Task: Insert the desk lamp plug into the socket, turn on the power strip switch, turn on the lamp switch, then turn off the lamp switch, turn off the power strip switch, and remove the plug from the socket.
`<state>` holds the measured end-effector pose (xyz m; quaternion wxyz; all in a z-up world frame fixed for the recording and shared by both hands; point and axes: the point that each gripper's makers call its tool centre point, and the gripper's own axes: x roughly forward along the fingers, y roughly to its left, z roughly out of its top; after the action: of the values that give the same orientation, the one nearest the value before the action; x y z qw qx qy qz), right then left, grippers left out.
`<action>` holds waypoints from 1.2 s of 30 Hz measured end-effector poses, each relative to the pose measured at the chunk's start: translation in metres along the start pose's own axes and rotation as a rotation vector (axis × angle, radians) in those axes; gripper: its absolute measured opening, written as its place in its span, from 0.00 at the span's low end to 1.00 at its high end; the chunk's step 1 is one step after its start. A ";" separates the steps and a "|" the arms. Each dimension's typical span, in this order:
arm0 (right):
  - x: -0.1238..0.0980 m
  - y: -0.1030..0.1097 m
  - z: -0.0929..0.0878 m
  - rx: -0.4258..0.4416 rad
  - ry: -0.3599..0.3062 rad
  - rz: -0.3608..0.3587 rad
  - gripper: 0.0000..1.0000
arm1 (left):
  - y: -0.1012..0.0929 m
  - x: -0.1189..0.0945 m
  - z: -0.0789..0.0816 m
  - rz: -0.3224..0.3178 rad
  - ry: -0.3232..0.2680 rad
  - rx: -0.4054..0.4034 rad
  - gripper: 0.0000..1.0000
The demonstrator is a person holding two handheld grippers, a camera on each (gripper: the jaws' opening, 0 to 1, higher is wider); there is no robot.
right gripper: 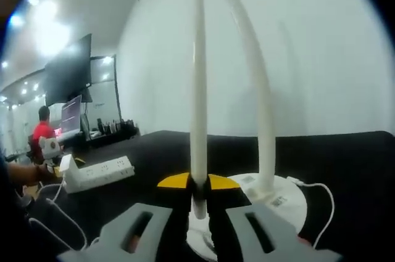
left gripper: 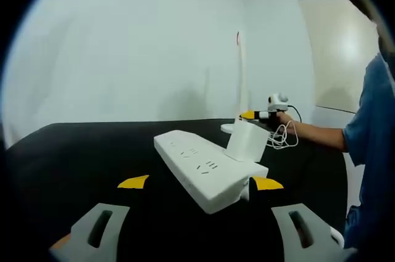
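R claw [right gripper: 199, 205]: my jaws pressed in on the thin white upright lamp arm [right gripper: 198, 89], just above the round white lamp base [right gripper: 281, 197] on the black table [right gripper: 345, 163]. L claw [left gripper: 200, 228]: spread wide, nothing between the jaws, hovering just short of the white rectangular power strip [left gripper: 207, 166]. White boxy plug adapter [left gripper: 247, 140] seated in strip's far end, white cable [left gripper: 282, 135] looped beside it. Strip sits well apart from lamp base in right gripper view.
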<state>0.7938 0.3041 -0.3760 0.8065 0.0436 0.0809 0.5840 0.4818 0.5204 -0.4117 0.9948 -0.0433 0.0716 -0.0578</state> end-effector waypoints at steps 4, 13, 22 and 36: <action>0.000 -0.001 0.000 -0.007 -0.001 -0.007 0.12 | 0.000 0.000 0.000 0.001 0.002 0.001 0.61; 0.001 -0.007 0.001 -0.003 -0.007 -0.027 0.12 | 0.001 0.000 -0.001 0.003 0.005 0.002 0.60; 0.002 -0.013 0.001 -0.024 -0.008 -0.049 0.12 | 0.001 0.000 -0.001 0.004 0.007 0.001 0.60; 0.003 -0.020 0.002 -0.066 -0.012 -0.086 0.12 | 0.002 0.001 -0.001 0.007 0.009 0.002 0.60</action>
<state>0.8138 0.3010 -0.3780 0.8323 0.0170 0.0587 0.5510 0.4825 0.5220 -0.4132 0.9948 -0.0415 0.0759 -0.0546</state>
